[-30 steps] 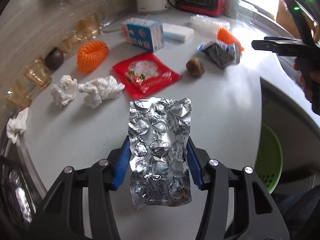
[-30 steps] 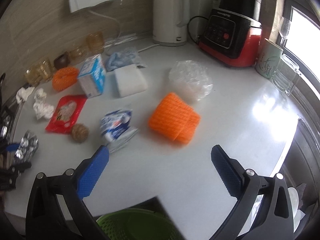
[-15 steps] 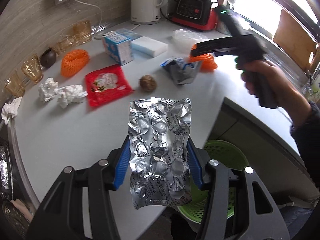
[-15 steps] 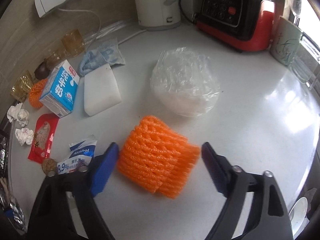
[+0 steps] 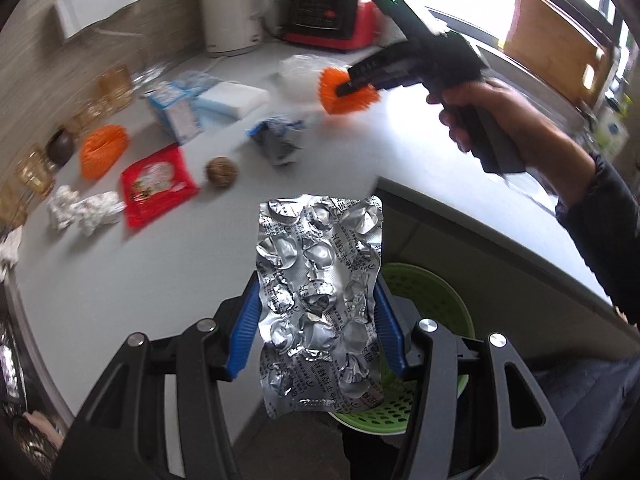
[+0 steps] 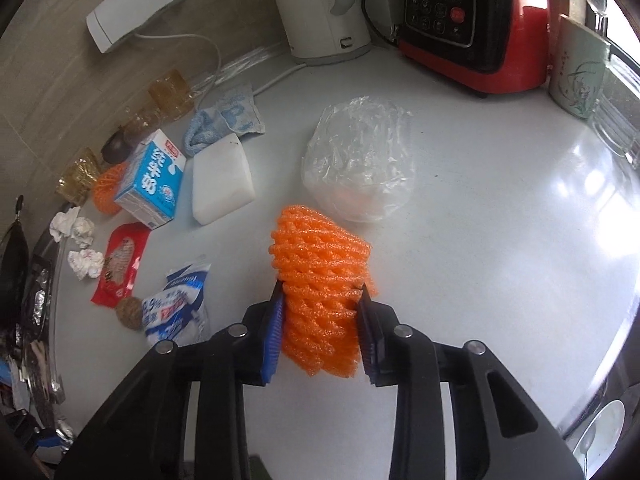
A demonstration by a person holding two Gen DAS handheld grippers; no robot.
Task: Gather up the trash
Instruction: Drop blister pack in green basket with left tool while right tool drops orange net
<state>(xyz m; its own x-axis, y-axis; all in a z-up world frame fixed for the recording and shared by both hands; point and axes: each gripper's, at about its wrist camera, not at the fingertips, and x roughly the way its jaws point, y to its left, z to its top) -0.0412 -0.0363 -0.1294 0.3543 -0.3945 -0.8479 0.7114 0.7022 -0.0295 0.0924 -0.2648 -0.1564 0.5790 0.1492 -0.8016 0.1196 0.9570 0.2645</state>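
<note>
My left gripper [image 5: 316,320] is shut on a crumpled silver blister pack [image 5: 320,296] and holds it in the air above the green basket [image 5: 432,304], which sits below the counter edge. My right gripper [image 6: 320,320] is shut on an orange foam net sleeve [image 6: 320,272] on the white counter; it also shows in the left wrist view [image 5: 348,92]. Other trash lies on the counter: a red snack wrapper [image 6: 122,268], a blue-white alcohol wipe packet [image 6: 180,304], a brown ball [image 6: 129,312], crumpled tissues [image 6: 84,262], a milk carton [image 6: 154,184] and a clear plastic bag [image 6: 360,168].
A kettle [image 6: 320,4], a red-black appliance [image 6: 472,20] and a mug [image 6: 576,72] stand at the back. A white sponge block [image 6: 220,184], a blue cloth [image 6: 224,120], amber glasses [image 6: 168,92] and a second orange net [image 5: 102,150] lie to the left.
My right gripper moved onto the orange foam net and shut on it. My left gripper carried the blister pack right, off the counter edge to above the green basket.
</note>
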